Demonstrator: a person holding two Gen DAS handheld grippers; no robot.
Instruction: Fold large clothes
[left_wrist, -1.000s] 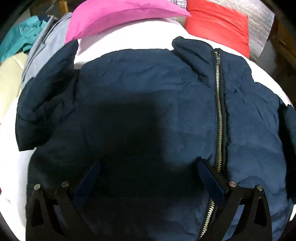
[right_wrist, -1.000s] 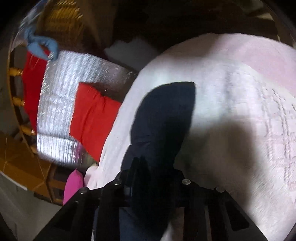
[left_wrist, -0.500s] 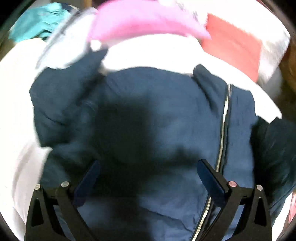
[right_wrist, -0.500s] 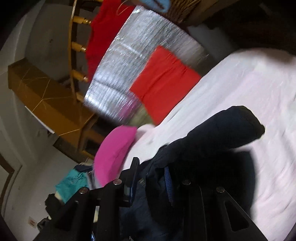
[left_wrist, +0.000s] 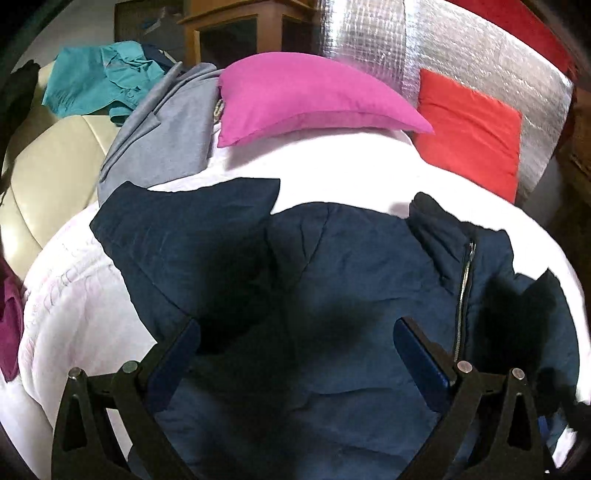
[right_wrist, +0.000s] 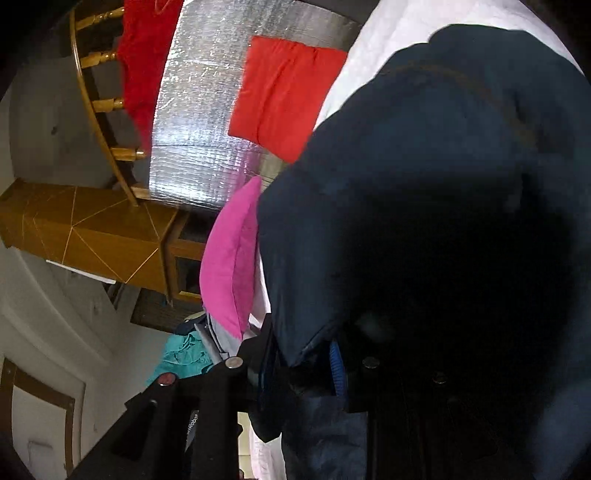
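A navy zip jacket (left_wrist: 351, 258) lies front up on the white bed cover (left_wrist: 332, 166), its zipper (left_wrist: 463, 295) to the right. Its left sleeve (left_wrist: 184, 221) spreads out to the upper left. My left gripper (left_wrist: 295, 347) hovers open above the jacket's body with nothing between its fingers. In the right wrist view the jacket's other sleeve (right_wrist: 406, 147) is draped in front of the camera. My right gripper (right_wrist: 303, 362) has that sleeve's fabric between its fingers, and its jaws are opening. The same sleeve shows as a dark fold (left_wrist: 524, 321) over the jacket's right side.
A pink pillow (left_wrist: 306, 96) and a red cushion (left_wrist: 469, 129) lie at the head of the bed against a silver foil sheet (left_wrist: 480, 55). Grey (left_wrist: 170, 129) and teal (left_wrist: 99, 81) garments are piled on a cream chair (left_wrist: 44, 166). A wooden cabinet (right_wrist: 92, 229) stands behind.
My right gripper has carried the sleeve from the bed's side across onto the jacket, and its jaws stand a little wider. My left gripper has risen and drawn back, still open.
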